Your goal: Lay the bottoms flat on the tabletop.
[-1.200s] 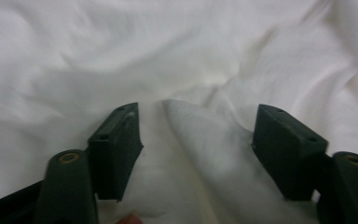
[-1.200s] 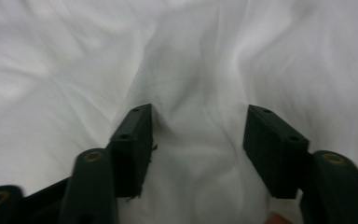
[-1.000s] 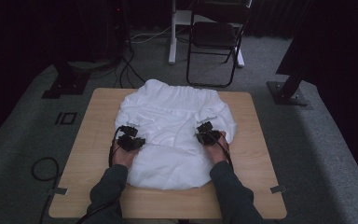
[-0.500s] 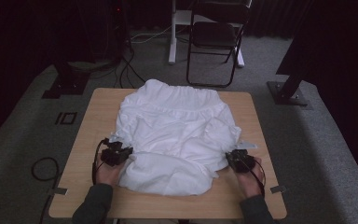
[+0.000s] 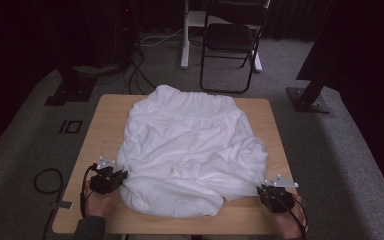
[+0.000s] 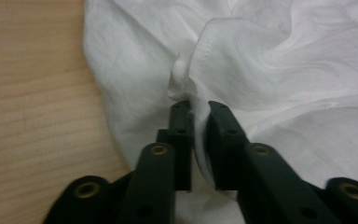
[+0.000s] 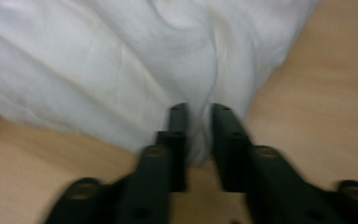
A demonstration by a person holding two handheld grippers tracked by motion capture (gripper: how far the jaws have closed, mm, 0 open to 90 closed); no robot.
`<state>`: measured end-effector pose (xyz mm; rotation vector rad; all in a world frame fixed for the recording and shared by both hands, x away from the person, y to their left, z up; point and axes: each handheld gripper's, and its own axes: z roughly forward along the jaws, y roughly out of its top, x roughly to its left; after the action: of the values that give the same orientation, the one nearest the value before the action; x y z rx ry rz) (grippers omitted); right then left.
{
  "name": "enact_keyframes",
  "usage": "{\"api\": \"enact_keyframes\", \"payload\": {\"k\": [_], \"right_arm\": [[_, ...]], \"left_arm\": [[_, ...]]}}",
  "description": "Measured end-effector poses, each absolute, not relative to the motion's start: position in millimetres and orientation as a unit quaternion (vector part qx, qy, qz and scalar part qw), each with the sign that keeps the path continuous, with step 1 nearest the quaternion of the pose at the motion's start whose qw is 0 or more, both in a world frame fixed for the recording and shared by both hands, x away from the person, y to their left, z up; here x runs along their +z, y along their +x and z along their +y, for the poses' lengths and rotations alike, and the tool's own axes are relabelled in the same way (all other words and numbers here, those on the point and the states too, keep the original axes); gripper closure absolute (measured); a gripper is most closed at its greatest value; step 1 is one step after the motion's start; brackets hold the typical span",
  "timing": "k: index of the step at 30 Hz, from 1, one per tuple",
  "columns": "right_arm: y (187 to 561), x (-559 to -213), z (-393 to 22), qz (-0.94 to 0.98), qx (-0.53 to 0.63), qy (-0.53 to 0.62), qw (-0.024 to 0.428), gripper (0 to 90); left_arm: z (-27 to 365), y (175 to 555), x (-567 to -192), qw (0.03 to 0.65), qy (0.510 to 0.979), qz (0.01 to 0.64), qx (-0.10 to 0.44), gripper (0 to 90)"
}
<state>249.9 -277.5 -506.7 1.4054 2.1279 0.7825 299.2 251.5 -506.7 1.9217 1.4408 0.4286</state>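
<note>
No readable text, labels or numbers.

wooden table: 1 | white garment on the table: 1 | grippers at the table's near edge: 2, left gripper, right gripper | black folding chair beyond the table: 1 | black stand bases flanking the table's far corners: 2
</note>
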Motion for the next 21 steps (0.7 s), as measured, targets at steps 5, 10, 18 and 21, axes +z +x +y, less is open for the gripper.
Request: {"api": "enact_keyframes", "payload": {"k": [5,10,18,21], "right_arm": [[269.4,-484.7,-269.1,0.764,0.315,0.495,0.269,56.1],[306.1,-468.6,-256.0,0.759,0.337,0.480,0.283,48.7],[369.4,-493.8,-232.3,0.769,0.319,0.483,0.272,46.9],[383.2,-508.7,-226.5,0.771,0.310,0.491,0.261,47.4]], "left_arm": [[242.5,311.9,-492.7,0.356,0.737,0.546,0.180,64.2],[221.6,336.3,-479.4,0.365,0.748,0.520,0.190,56.0],[173.1,381.6,-488.0,0.347,0.791,0.471,0.176,44.5],[160.0,395.5,-494.5,0.342,0.798,0.465,0.171,40.6]]}}
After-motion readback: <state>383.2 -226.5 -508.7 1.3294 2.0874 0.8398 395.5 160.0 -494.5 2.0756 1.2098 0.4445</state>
